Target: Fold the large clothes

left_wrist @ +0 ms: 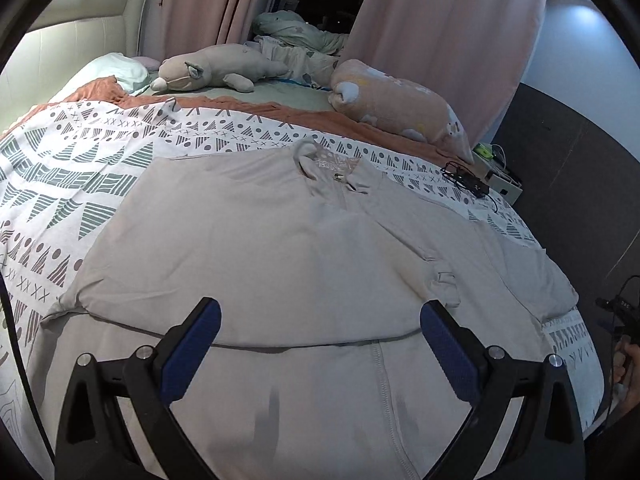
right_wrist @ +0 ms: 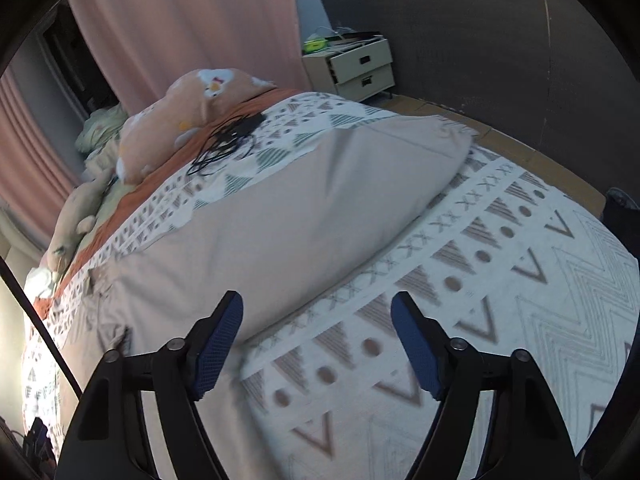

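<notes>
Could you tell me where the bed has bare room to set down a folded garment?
Free: patterned duvet right of the beige jacket, and the strip left of it. Crowded: the far side, with plush toy, peach pillow and tangled black cables.

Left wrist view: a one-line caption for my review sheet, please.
Open left gripper hovers empty over a beige jacket spread on the patterned bedspread, plush toys behind.

Your left wrist camera is looking down along its fingers from above the near part of the beige garment (left_wrist: 304,240), facing the headboard end of the bed — pillows, plush toy (left_wrist: 216,70) and curtains (left_wrist: 440,40) far off. Your right wrist camera is sitting close over the patterned duvet (right_wrist: 500,280), angling toward the bedside drawers (right_wrist: 356,66). Both are sharing the garment, the duvet, the peach pillow (right_wrist: 192,116) and the black cables (right_wrist: 224,140).
</notes>
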Available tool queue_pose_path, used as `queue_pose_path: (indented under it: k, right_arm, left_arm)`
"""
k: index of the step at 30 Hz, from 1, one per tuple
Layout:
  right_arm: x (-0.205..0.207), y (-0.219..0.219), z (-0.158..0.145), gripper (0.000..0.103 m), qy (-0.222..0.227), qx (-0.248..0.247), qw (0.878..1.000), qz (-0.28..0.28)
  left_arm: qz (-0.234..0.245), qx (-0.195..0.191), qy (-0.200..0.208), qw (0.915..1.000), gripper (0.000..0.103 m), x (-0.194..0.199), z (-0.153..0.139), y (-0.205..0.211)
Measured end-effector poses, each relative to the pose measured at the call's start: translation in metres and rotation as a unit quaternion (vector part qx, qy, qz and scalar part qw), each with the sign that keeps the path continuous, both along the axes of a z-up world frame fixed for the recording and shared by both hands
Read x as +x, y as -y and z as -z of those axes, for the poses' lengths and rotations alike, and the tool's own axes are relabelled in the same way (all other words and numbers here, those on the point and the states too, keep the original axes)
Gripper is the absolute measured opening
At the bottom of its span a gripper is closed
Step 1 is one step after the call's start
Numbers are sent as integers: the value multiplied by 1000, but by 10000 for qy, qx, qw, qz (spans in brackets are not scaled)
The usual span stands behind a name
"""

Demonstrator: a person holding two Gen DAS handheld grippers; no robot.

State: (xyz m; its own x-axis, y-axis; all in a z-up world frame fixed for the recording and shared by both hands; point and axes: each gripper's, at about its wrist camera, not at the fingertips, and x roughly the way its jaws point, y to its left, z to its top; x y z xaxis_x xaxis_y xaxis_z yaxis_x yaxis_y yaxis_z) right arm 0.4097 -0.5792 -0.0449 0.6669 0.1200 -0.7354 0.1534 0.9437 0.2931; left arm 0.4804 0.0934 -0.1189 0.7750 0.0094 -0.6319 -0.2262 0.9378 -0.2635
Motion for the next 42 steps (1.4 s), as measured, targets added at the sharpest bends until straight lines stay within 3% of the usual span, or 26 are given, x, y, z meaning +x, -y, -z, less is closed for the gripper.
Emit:
queue_pose_path:
  k: [4, 11, 19, 21, 23, 24, 25, 31, 37, 42]
  right_arm:
    - [22, 29, 11, 56, -103, 213, 9996, 175]
    - [66, 62, 43, 40, -310, 395, 9978, 443]
    - [123, 75, 79, 38, -361, 543, 9958, 648]
    - [134, 80, 89, 32, -349, 570, 9953, 703]
    - [140, 83, 93, 10, -309, 540, 9951, 767]
    - [142, 84, 93, 5, -292, 606, 9950, 743]
    - [143, 83, 90, 0, -246, 631, 9951, 718]
    - [129, 49, 29, 0, 323, 178, 9987, 347]
    - [100, -9, -37, 0, 741, 20, 9971, -195]
    - [65, -58, -72, 0, 988, -21, 9929, -662]
  left_arm:
    - [-83, 160, -30, 9998, 102, 2, 7, 10]
    - [-194, 405, -107, 9989, 102, 4, 19, 11]
    - [-488, 411, -302, 9975, 102, 9, 30, 3]
    - [-523, 361, -292, 9975, 102, 11, 30, 1]
    - [-503, 317, -288, 9978, 102, 11, 30, 1]
    - [-482, 322, -288, 9979, 102, 11, 30, 1]
    - [-471, 339, -286, 9979, 102, 10, 30, 1]
    - [-506, 296, -166, 9981, 102, 4, 21, -6]
    - [-499, 127, -21, 9987, 102, -3, 8, -15]
    - [-408, 23, -20, 9992, 102, -6, 1, -23]
